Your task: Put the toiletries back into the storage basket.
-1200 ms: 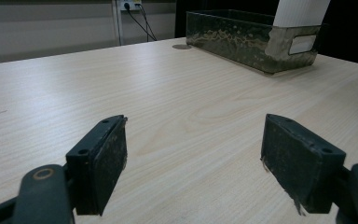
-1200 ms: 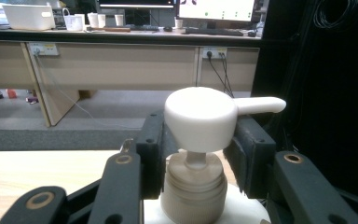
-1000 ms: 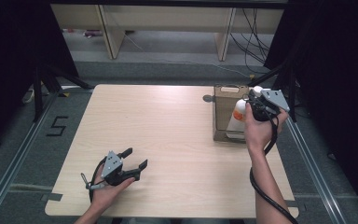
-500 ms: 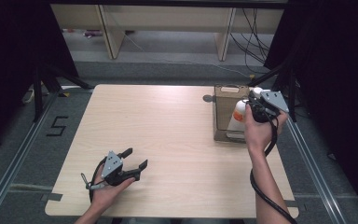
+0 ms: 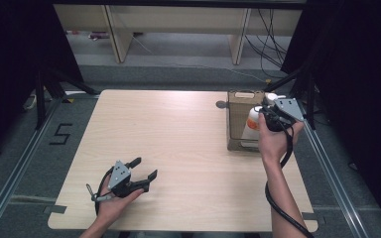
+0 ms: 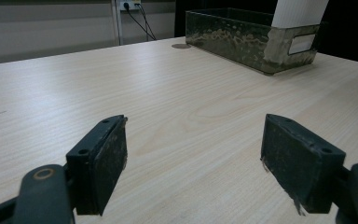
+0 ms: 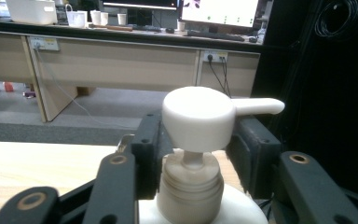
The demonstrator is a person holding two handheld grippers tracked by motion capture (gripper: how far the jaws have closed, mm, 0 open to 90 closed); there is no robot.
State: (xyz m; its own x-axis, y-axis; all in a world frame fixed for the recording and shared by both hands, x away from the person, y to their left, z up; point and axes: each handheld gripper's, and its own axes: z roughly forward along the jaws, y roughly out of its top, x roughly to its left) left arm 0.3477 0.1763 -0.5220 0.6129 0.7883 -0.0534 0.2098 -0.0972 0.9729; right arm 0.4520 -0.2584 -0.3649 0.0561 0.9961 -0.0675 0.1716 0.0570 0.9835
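1. Down at the near-left corner of the wooden table [image 5: 188,129], the person's left hand [image 5: 110,203] holds the left gripper [image 5: 144,172] low over the tabletop, pointing toward the far right. Its jaws stand wide apart with nothing between them; in the left gripper view only bare wood grain lies between the two black pads [image 6: 103,161].

2. Across the middle, the tabletop is plain light wood.

3. Over at the right edge stands a brown cardboard box [image 5: 239,119], open at the top, with a handle cut-out in its far wall. From the left gripper view it sits well apart from that gripper, at the far side of the table.

4. Inside the box, toward its right side, a white pump bottle [image 5: 252,124] with an orange label stands upright, rising above the rim.

5. Right beside it, the right hand [image 5: 273,141] holds the right gripper [image 5: 267,110] at the bottle's top. In the right gripper view the jaws press in on either side of the neck, just under the white pump head [image 7: 198,119], whose spout points right.
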